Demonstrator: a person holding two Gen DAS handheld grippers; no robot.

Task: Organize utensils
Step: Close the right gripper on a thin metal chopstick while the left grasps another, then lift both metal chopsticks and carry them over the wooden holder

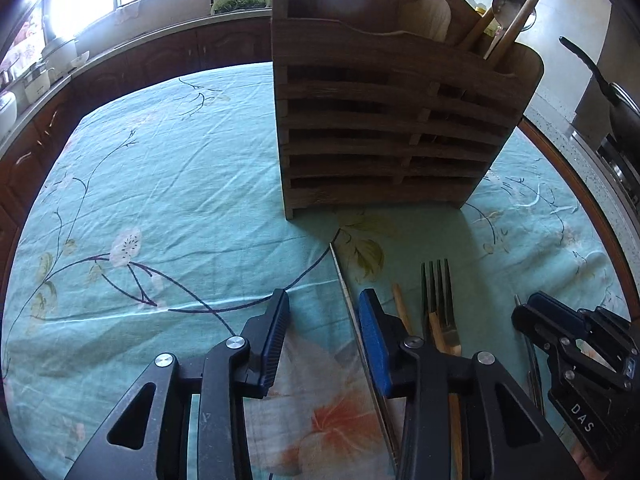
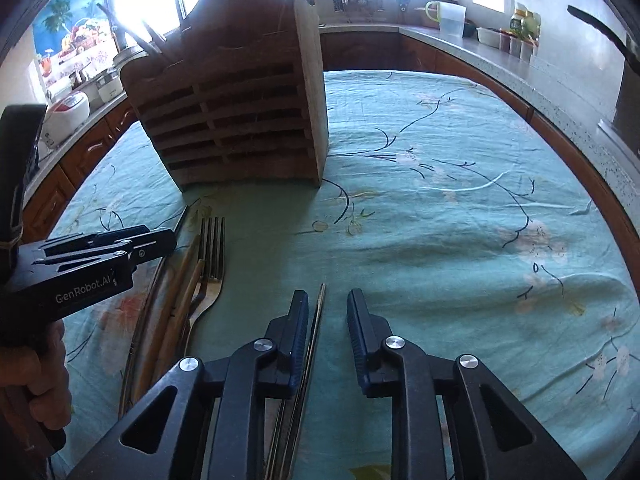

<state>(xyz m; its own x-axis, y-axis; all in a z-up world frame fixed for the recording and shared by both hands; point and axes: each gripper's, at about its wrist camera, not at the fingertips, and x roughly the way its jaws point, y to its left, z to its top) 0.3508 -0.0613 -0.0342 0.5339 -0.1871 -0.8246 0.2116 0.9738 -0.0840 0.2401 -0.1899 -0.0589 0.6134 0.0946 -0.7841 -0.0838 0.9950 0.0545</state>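
Left wrist view — the left gripper (image 1: 324,312) hangs low over the worktop (image 1: 160,200), fingers parted astride a thin metal chopstick (image 1: 340,276), not pinching it. A fork (image 1: 438,284) lies just right; the wooden utensil rack (image 1: 384,128) stands beyond.

Right wrist view — the right gripper (image 2: 328,312) is likewise unclenched, a metal rod (image 2: 318,308) against its left finger (image 2: 298,320).

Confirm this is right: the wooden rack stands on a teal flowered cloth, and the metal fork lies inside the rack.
Not quite. The wooden rack does stand on the teal flowered cloth, but the metal fork lies on the cloth in front of the rack, as the left wrist view shows.
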